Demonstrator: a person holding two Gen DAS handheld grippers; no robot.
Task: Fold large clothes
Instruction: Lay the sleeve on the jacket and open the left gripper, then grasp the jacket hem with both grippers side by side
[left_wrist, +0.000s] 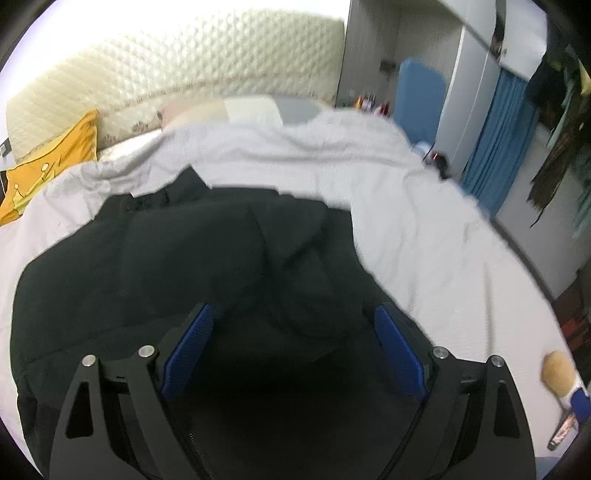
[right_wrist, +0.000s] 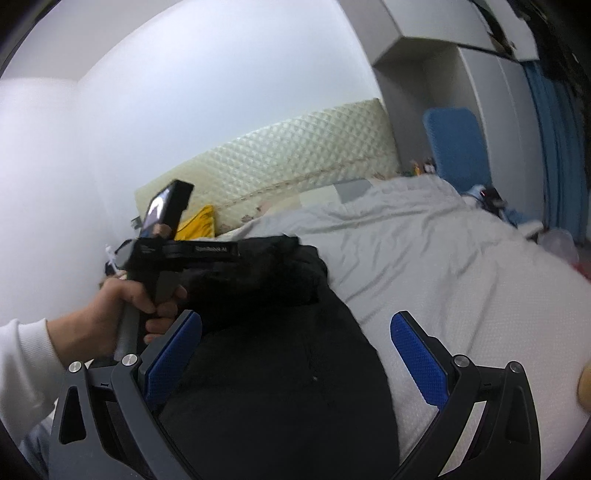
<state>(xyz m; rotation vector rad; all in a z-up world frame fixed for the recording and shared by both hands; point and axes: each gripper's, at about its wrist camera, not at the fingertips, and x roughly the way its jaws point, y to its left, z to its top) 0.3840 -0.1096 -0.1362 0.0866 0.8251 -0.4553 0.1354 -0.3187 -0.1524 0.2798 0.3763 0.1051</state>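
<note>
Black garment on bed, both hand-held grippers released.
Left wrist view: left hand-held gripper spread wide over the garment, nothing clamped; yellow pillow far left. Right wrist view: right hand-held gripper spread apart above the garment; hand left.

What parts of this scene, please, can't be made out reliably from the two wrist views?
- Black garment: its near edge is hidden behind the left gripper in the left wrist view; the garment's type is unclear, too dark.
- Small items beside the bed: blurred and too small, left wrist view.
- Tan object: cut off by the fisheye rim.
- Right gripper: hides the cloth below it.
</note>
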